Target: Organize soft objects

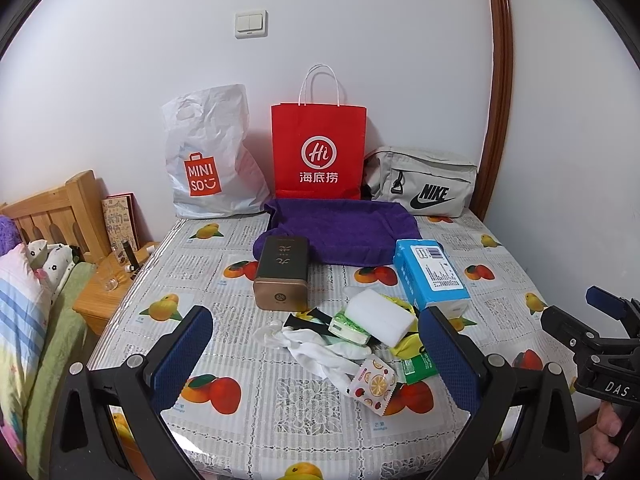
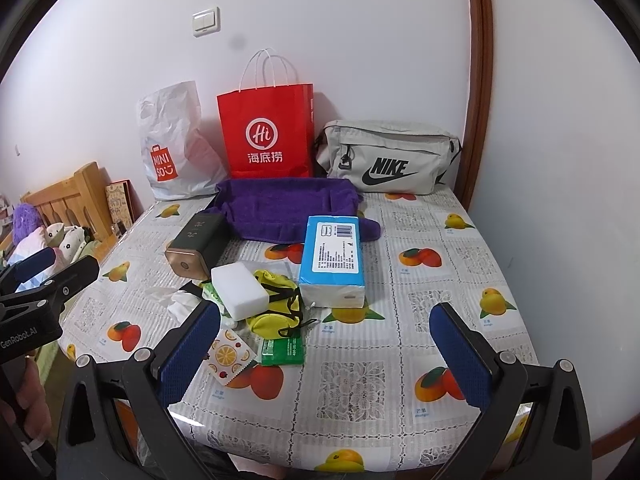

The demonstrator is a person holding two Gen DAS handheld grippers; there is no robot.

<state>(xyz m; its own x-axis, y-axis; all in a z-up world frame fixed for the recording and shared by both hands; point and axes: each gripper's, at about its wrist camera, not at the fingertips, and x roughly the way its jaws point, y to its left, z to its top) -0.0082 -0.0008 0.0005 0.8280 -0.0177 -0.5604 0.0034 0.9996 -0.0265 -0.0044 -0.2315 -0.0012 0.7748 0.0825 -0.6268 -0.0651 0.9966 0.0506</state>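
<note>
**Both grippers spread wide above a cluttered table**

Nearest the lens, the left gripper (image 1: 316, 344) hangs over the front of the table (image 1: 280, 420), its blue-padded jaws wide apart with nothing between them. The right gripper (image 2: 326, 344) stands the same way, jaws spread and empty, over the fruit-print cloth.

Just beyond lies the heap of soft things: a citrus-print packet (image 1: 372, 384) touching a green packet (image 1: 418, 368), a crumpled white sock (image 1: 316, 354), a yellow pouch (image 2: 276, 304), and a white sponge block (image 1: 380, 318) resting on top of the pile. Beside the heap, on the right, sits a blue tissue pack (image 1: 430, 276); on the left, a dark tin (image 1: 282, 272) lies on its side.

Behind these a purple towel (image 1: 340, 228) is spread out, the tin overlapping its near edge. Along the wall stand a white Miniso bag (image 1: 208, 156), a red paper bag (image 1: 318, 152) and a grey Nike pouch (image 1: 424, 184).
</note>
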